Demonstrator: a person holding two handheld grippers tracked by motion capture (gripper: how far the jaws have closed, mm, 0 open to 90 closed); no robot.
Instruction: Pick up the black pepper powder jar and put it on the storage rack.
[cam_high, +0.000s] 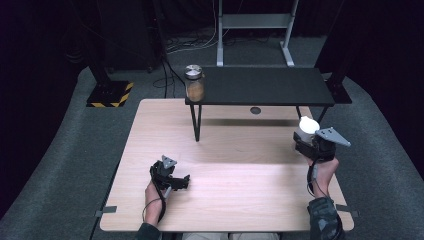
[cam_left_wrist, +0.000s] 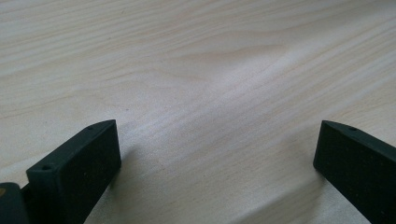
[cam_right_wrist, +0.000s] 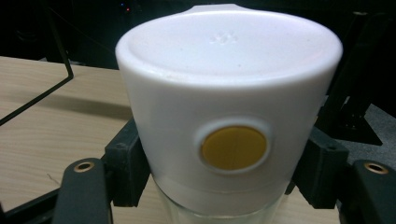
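My right gripper (cam_high: 306, 136) is shut on a clear glass container with a white lid (cam_high: 307, 125) and holds it just above the table's right side. In the right gripper view the white lid (cam_right_wrist: 229, 88) with its round yellow button (cam_right_wrist: 233, 147) sits between the two black jaws, which press on its sides. My left gripper (cam_high: 181, 181) rests low at the table's front left, open, with bare wood between its fingers (cam_left_wrist: 77, 170). A glass jar (cam_high: 194, 83) with brown contents and a metal lid stands on the left end of the black shelf (cam_high: 260, 86).
The black shelf stands on thin metal legs (cam_high: 196, 121) across the back of the light wooden table (cam_high: 225, 170). A small round hole (cam_high: 256, 110) lies in the tabletop under it. Grey carpet, a metal stand and cables lie beyond the table.
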